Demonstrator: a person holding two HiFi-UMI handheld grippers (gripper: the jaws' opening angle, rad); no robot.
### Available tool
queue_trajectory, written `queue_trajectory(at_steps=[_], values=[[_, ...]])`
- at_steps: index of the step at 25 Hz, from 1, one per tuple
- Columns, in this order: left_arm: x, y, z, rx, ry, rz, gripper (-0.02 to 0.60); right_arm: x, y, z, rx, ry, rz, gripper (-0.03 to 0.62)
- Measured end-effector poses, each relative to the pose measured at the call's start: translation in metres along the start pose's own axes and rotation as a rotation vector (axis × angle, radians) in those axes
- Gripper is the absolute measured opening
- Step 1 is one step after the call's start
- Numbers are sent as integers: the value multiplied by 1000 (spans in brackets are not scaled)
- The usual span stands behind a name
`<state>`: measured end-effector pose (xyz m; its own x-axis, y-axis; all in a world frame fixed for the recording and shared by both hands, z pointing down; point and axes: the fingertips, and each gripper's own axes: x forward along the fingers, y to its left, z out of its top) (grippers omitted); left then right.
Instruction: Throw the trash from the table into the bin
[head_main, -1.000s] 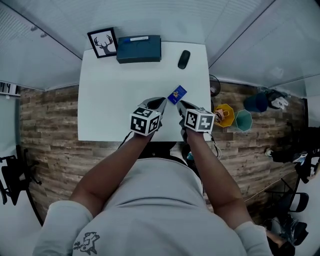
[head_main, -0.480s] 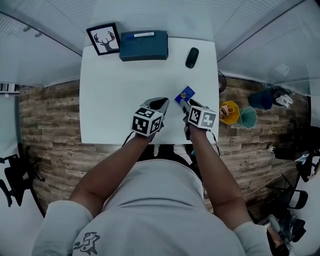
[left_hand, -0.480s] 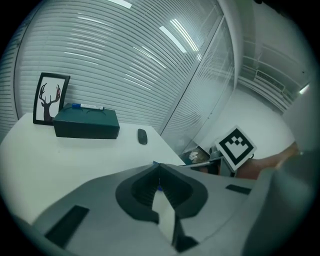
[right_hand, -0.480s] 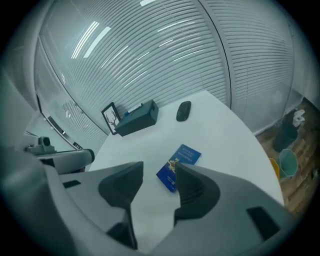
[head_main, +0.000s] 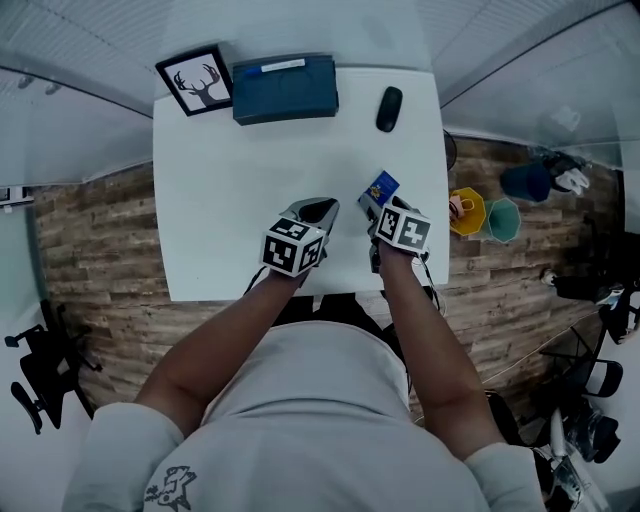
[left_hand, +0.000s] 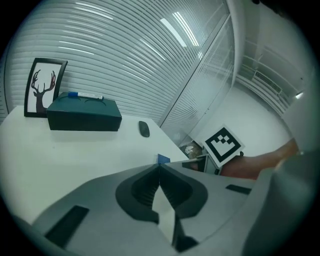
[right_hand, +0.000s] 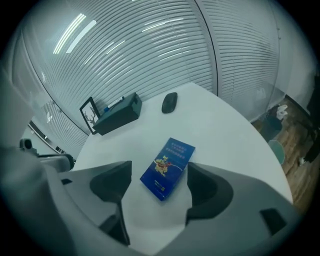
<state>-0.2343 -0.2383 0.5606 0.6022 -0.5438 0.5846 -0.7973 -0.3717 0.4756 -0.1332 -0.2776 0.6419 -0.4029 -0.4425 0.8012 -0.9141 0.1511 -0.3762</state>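
Blue packet (right_hand: 167, 167) shown flat, face up, near the right edge of the table (head_main: 230, 170). Its long axis runs obliquely away between the jaws of the right gripper (right_hand: 159, 176), which have just been opened wide and grip nothing. Left gripper (left_hand: 159, 166) closed, empty. The packet is judged light and crushable (probably thin card) and is best taken across its long sides.

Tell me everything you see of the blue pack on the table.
The blue pack is a flat rectangular box, cardboard by its look, with a colourful emblem and pale print on top. It lies flat and closed on the white table, near its right edge. The right tool, jaws just opened wide, straddles it without gripping.
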Motion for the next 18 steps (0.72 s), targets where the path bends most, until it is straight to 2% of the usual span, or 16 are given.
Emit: queue_trajectory(at_steps=[6, 12, 18], values=[[6, 13, -6, -9, 33, -19, 6, 18, -8, -2, 24, 9, -56, 344], [15, 16, -7, -21, 52, -40, 6, 19, -9, -6, -35, -2, -150, 345], [20, 18, -9, -35, 62, -48, 6, 24, -11, -5, -44, -30, -247, 345]])
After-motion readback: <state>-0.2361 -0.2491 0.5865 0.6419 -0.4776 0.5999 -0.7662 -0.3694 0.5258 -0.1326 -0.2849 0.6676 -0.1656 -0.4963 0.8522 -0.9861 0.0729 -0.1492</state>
